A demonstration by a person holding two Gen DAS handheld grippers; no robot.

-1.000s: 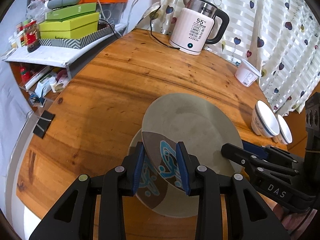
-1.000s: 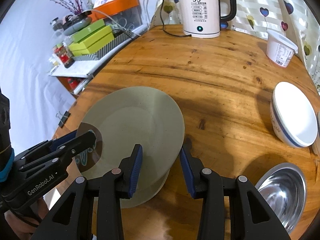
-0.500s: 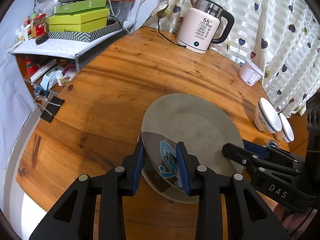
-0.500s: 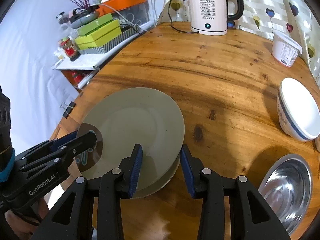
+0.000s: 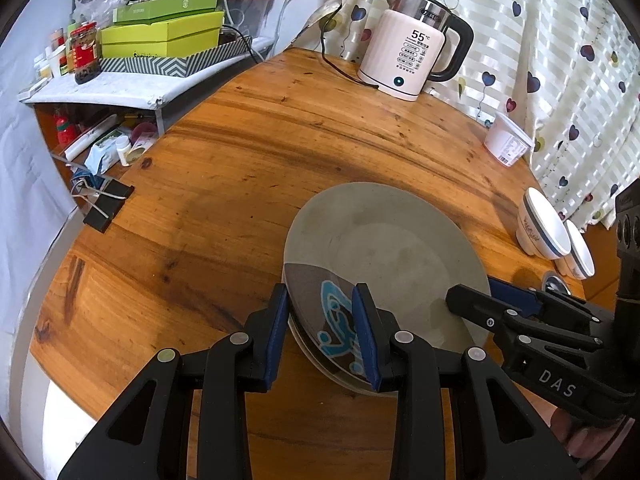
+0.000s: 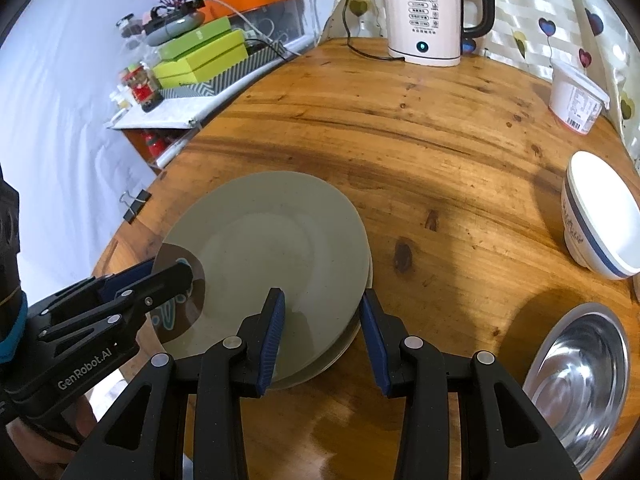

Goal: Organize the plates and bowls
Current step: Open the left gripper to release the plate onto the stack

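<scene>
Right wrist view alone, steel bowl (image 6: 576, 384) beside plate (image 6: 264, 248)

White kettle (image 5: 408, 60) upper centre, display reading 55, cord trailing left. White tub (image 5: 507, 145) at right by the heart-print curtain (image 5: 560, 60). Green boxes (image 5: 160, 36) stacked upper left. Binder clip (image 5: 106, 206) on table edge (image 5: 60, 280), left.

Glossy wooden table (image 5: 248, 184), matt plate (image 6: 272, 240)

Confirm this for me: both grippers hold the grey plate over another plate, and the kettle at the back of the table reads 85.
One detail is off. The kettle reads 55, not 85, as the right wrist view shows. The rest stands: the left gripper and right gripper hold the grey plate over another plate.
</scene>
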